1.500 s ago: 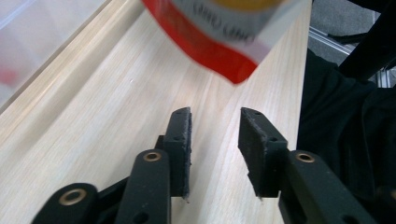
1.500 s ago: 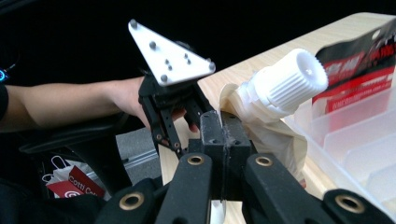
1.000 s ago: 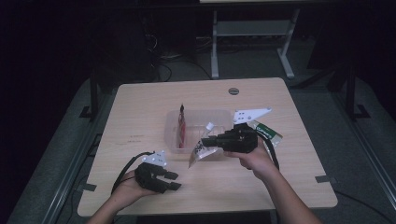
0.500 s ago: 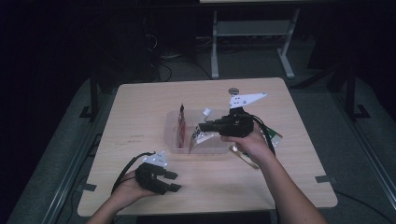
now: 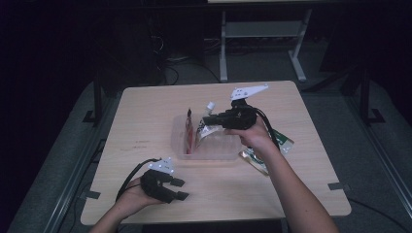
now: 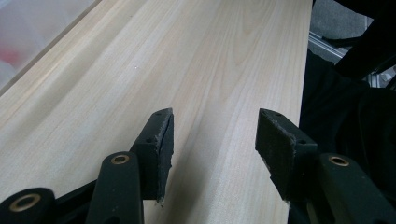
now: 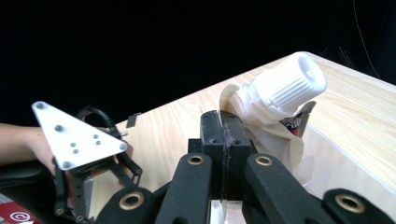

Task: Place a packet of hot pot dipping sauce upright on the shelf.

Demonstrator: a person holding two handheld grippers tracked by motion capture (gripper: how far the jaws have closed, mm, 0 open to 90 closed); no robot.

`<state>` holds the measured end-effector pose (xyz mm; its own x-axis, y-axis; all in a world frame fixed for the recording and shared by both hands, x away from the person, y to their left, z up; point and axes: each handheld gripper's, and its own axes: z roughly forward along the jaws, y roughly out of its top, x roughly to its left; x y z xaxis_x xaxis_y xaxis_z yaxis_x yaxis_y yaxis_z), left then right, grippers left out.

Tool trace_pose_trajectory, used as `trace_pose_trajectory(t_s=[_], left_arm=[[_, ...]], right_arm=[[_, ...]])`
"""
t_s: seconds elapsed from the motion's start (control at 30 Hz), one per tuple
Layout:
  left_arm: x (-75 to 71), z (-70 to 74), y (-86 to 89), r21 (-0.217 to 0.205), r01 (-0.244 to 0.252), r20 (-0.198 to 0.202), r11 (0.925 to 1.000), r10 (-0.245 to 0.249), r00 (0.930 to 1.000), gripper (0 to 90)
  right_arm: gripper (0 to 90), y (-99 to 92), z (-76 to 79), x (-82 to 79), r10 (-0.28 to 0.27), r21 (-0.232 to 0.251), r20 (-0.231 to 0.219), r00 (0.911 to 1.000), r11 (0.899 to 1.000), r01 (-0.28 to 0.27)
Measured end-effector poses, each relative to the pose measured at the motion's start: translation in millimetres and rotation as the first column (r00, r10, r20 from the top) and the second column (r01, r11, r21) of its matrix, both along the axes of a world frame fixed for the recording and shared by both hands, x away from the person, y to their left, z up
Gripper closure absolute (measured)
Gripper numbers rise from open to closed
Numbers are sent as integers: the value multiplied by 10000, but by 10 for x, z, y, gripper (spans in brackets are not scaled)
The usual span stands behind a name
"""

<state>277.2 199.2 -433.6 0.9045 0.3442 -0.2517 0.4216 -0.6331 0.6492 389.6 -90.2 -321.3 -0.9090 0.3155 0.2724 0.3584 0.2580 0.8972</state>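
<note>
My right gripper (image 5: pixel 208 120) hangs over the clear plastic bin (image 5: pixel 214 156) at mid-table. It is shut on the top edge of a white spouted pouch (image 5: pixel 205 132). In the right gripper view the jaws (image 7: pixel 224 133) pinch the pouch just beside its ribbed white cap (image 7: pixel 286 82). A red pouch (image 5: pixel 188 131) stands upright at the bin's left end. My left gripper (image 5: pixel 178 189) rests near the table's front left edge. Its jaws have just been opening and stand open (image 6: pixel 212 140) over bare wood with nothing between them.
Green-and-white packets (image 5: pixel 280 144) lie on the table right of the bin, under the right forearm. The bin's wall (image 6: pixel 23 32) shows at the top left of the left gripper view. The table's front edge runs close to the left hand.
The right gripper has carried the white pouch up and toward the far side, over the bin. The left gripper's jaws have spread a little wider; that hand has stayed put.
</note>
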Motion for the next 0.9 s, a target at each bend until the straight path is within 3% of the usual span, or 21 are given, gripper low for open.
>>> trace_pose_trajectory(t_s=[0.33, 0.9], left_arm=[[0, -8, -1, -40, 46, -64, 10000, -46, 10000, 463], [-7, -19, -14, 75, 246, -101, 9997, -245, 9996, 464]], right_arm=[[899, 95, -26, 167, -85, -290, -38, 10000, 9995, 84], [899, 148, -114, 234, -40, -318, -223, 9997, 9995, 33]])
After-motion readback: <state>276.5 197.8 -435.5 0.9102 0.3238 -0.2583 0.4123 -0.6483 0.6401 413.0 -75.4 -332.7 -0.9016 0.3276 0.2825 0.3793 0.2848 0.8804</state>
